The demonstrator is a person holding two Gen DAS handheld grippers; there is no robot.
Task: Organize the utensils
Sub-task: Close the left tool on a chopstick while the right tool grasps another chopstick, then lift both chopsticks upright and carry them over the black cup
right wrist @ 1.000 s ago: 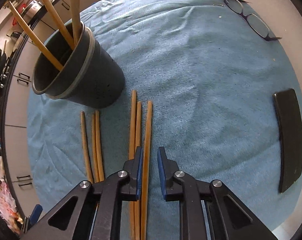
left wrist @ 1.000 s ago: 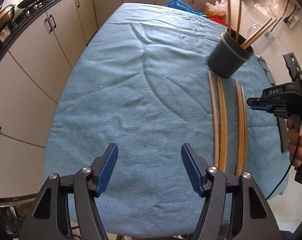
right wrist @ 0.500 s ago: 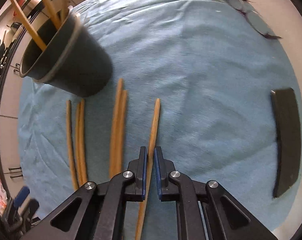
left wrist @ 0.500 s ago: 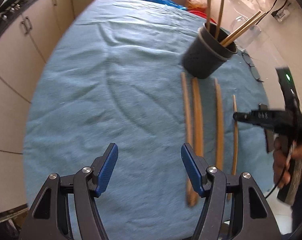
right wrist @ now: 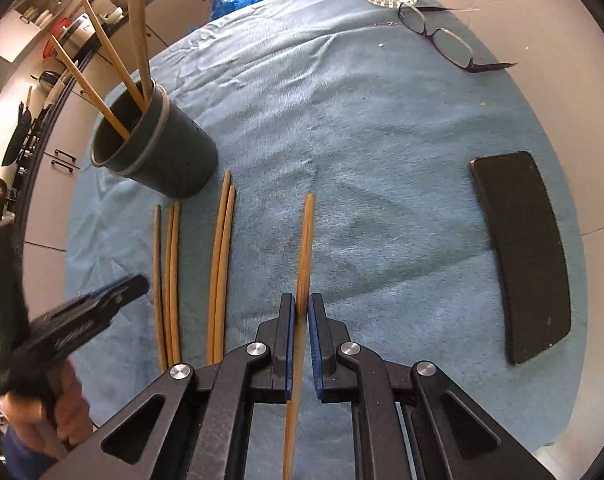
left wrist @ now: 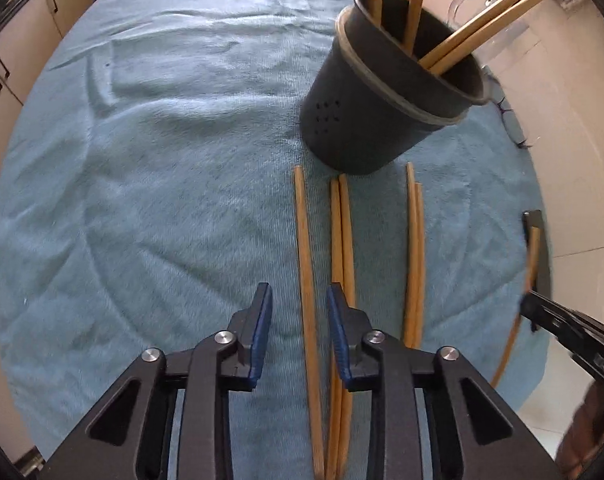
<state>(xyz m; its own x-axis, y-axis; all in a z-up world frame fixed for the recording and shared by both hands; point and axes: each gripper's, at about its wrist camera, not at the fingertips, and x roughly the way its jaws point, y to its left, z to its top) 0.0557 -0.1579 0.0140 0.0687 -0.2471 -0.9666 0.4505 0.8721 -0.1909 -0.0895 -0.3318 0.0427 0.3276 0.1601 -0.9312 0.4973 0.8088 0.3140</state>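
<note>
- My right gripper [right wrist: 298, 312] is clamping one chopstick [right wrist: 305, 248], lifting it clear of the blue towel [right wrist: 342, 140].
- My left gripper [left wrist: 299, 328] is closing around the leftmost chopstick [left wrist: 304, 248] lying on the towel, pads not yet pressing.
- Next I judge both need carrying to the dark holder [left wrist: 382, 112] just beyond, tipped upright to drop in.

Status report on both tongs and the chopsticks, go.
Right tongs shut on one chopstick. Left tongs closing around another chopstick, pads not touching it. Four more on the towel beside the holder. Nothing in the way.
</note>
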